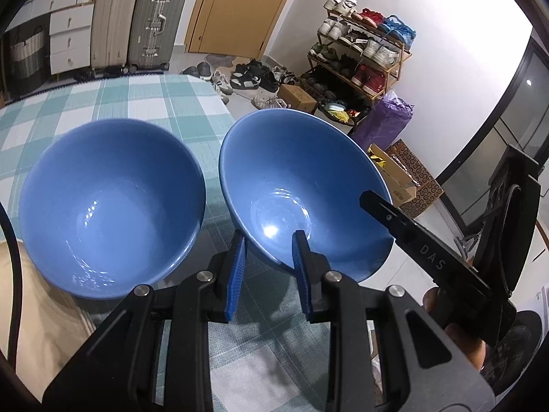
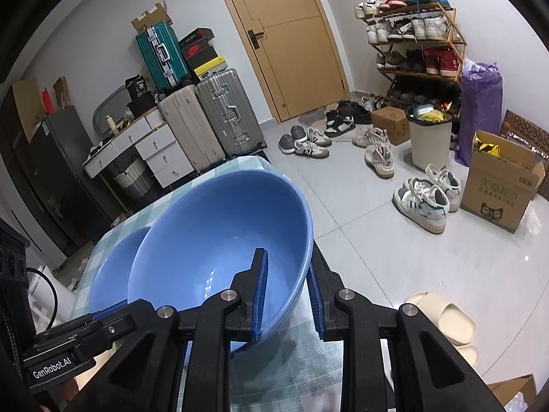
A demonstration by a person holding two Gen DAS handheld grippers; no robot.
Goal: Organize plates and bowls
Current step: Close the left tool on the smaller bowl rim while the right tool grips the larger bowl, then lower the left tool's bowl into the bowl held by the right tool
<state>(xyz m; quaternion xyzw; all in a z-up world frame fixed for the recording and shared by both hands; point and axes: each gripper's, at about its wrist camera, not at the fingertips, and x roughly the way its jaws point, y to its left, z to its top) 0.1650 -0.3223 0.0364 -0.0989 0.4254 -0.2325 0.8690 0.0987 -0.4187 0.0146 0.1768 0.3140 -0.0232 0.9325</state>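
Two bowls, left bowl [image 1: 109,206] beside right bowl [image 1: 302,189], above the table [image 1: 103,103].

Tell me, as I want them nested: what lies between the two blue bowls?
Nothing but a bare strip of checked tablecloth separates the left bowl from the right bowl, shown in the left wrist view.

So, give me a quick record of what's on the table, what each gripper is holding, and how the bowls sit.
surface: checked green-and-white tablecloth
items: two blue bowls, both empty
held bowl: tilted, near the table's edge
other bowl: upright on the cloth, beside the held one
left gripper: clamped on the held bowl's near rim
right gripper: clamped on the same bowl's rim, at another spot
plates: none in view
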